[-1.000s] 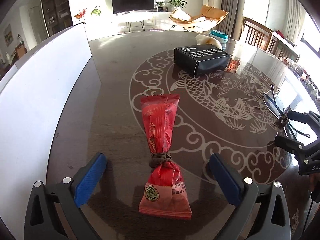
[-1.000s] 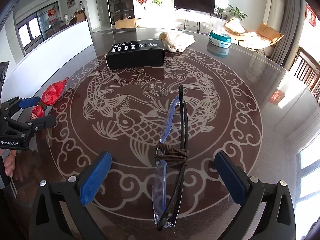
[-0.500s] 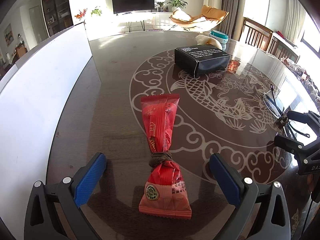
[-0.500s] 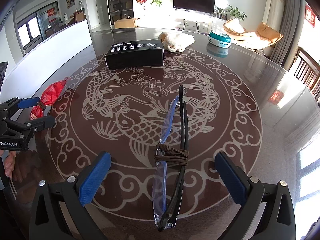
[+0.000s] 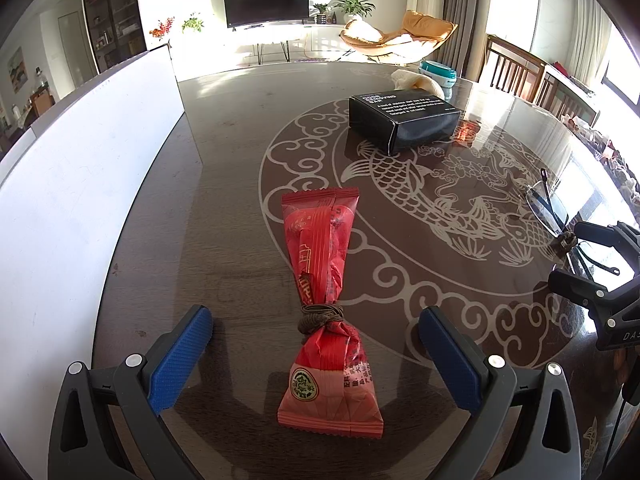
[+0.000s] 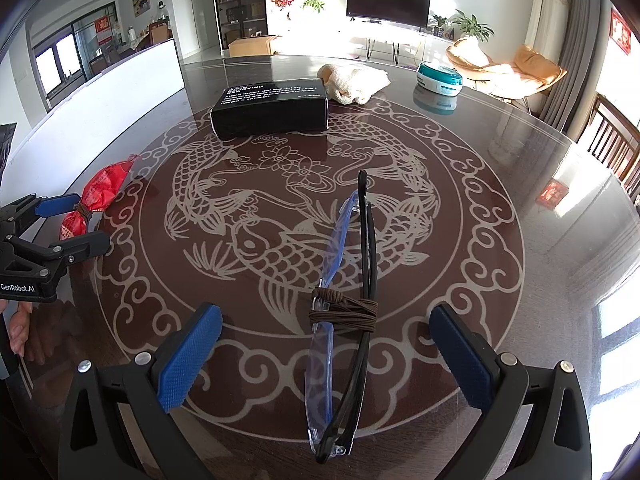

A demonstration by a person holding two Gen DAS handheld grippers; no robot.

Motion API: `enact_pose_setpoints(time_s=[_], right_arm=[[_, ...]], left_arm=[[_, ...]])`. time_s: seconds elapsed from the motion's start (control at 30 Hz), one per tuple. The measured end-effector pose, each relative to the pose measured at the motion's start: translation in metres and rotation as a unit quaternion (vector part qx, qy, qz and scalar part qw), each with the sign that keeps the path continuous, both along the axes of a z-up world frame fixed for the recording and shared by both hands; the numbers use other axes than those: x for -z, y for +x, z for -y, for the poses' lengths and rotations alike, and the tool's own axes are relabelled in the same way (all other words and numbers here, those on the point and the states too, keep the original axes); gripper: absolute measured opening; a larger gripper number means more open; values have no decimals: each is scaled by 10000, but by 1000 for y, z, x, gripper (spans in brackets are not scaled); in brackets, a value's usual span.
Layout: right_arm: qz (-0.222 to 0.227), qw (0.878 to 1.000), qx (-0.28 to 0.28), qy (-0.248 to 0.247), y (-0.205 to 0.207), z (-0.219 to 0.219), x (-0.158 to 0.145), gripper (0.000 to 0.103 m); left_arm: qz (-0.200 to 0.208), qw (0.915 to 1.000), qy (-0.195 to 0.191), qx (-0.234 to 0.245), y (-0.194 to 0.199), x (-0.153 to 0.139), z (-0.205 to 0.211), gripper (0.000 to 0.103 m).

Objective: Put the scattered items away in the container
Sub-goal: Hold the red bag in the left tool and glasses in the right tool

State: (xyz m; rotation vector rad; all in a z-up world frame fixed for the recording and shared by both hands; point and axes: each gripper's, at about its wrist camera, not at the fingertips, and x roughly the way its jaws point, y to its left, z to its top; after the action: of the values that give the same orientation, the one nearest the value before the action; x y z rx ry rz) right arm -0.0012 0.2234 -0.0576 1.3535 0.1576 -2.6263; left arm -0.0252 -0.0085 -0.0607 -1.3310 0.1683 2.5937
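1. The left gripper (image 5: pixel 316 360) has its blue-padded jaws spread wide on either side of a red foil snack packet (image 5: pixel 326 300) cinched with a brown cord; neither pad touches the packet, which lies flat on the dark round glass-topped table (image 5: pixel 240 160) with its pale fish pattern.
2. The right gripper (image 6: pixel 326 352) is likewise splayed open around a pair of folded black-and-clear spectacles (image 6: pixel 348 300) bound with brown elastic, lying on the fish motif.
3. A black rectangular cardboard box (image 6: pixel 272 108) sits farther back, near a cream knitted cloth (image 6: pixel 356 82) and a teal round tin (image 6: pixel 438 78).
4. Only the right view shows the cloth in full and a person's fingers (image 6: pixel 18 326) under the left gripper; the left view shows a tall white panel (image 5: pixel 80 184) close along the table's left side.
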Motion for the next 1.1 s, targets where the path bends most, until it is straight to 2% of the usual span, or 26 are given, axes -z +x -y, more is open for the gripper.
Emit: enact_pose_setpoints(time_s=[0.87,0.93,1.03,1.1], right_arm=[[4,10000,-4,-4,-1,0,0,103],[128,9999,-70,-13,-2,-1,-1,103],[630,9976,-274,-38,-7,-9,-5,103],[787,9963,-308,-148,-9,-17,-9,103]], left_arm=[[5,10000,-3,13,0,0,0,103],[52,9999,-34,151,-2,0,0,103],[248,9983,-93,512,-4,-2,2,103],[312,9980,-107,543,-4,-3,3,103]])
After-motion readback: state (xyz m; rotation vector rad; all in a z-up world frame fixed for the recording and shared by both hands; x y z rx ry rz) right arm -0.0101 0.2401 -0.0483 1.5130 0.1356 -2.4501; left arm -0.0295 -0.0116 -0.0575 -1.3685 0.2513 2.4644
